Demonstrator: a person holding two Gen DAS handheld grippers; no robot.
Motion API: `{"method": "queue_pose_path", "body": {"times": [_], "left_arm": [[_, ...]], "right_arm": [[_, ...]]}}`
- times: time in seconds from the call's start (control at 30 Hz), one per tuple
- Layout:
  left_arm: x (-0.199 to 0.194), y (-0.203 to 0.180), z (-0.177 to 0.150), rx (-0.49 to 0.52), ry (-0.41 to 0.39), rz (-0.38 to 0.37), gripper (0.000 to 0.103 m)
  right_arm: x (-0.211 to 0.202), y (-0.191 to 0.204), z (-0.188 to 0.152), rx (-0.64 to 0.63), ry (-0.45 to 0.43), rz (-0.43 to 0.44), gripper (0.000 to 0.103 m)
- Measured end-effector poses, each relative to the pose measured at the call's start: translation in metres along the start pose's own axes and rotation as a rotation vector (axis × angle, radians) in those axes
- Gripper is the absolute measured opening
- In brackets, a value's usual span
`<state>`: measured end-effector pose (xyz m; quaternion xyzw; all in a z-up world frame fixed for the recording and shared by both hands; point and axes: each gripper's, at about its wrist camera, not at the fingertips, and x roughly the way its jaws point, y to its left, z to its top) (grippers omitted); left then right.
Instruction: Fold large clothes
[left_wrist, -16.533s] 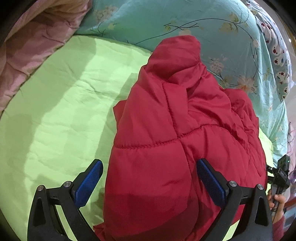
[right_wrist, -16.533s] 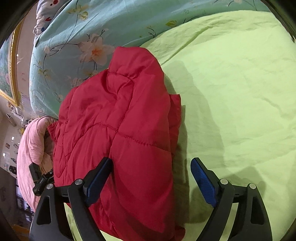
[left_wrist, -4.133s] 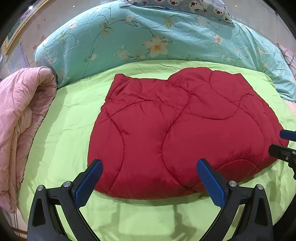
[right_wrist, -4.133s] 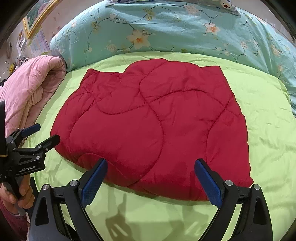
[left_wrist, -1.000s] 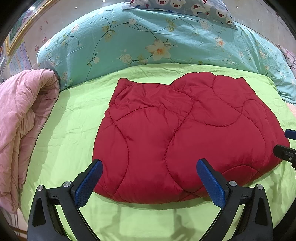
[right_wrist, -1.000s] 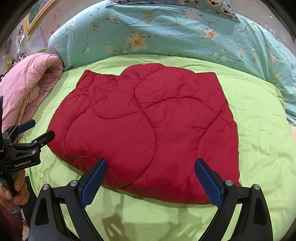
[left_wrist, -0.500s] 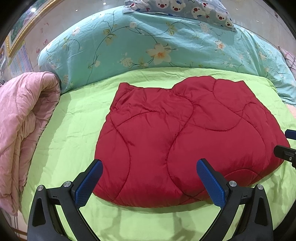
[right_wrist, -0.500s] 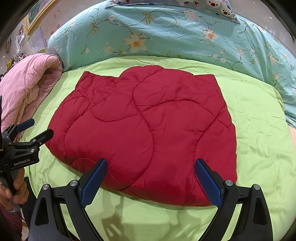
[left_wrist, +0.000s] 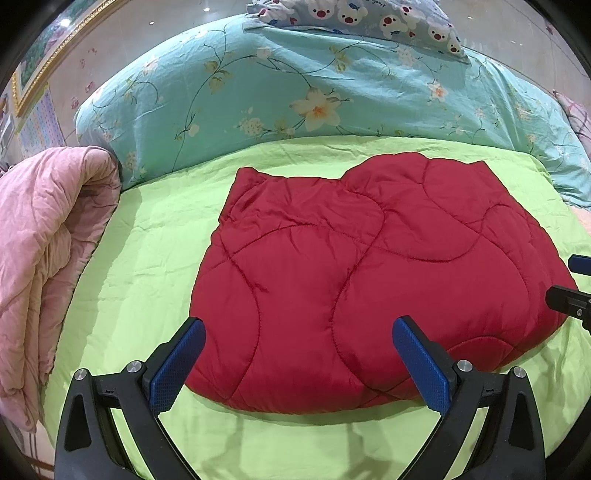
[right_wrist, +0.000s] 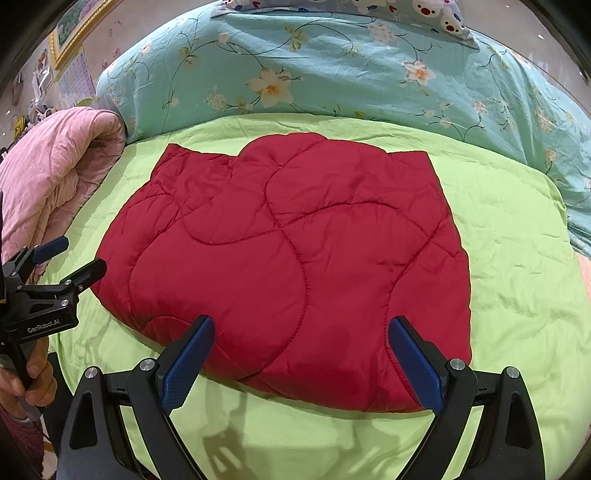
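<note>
Right wrist view: the lime-green bed (right_wrist: 517, 229) carries the red quilted jacket (right_wrist: 288, 251), folded into a flat bundle at its centre. Folding looks finished. Left claw (left_wrist: 299, 363) and right claw (right_wrist: 301, 360) hover released; next, probably withdraw.

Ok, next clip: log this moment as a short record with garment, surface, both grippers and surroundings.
garment: red quilted jacket, folded into a compact pad, lying flat
surface: green sheet
left hand-held gripper: open, holds nothing, at the jacket's near edge
right hand-held gripper: open, holds nothing, at the jacket's near edge
behind: floral duvet
left side: pink quilt
</note>
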<state>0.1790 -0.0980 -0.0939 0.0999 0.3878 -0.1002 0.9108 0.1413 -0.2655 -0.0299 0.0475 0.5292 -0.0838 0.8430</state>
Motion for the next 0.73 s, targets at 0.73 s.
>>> {"method": "queue_pose_path", "body": {"times": [0.73], "left_arm": [[-0.0018, -0.0012, 0.0005, 0.008, 0.000, -0.012, 0.102]], "right_arm": [[-0.0015, -0.0013, -0.0013, 0.001, -0.004, 0.002, 0.096]]}}
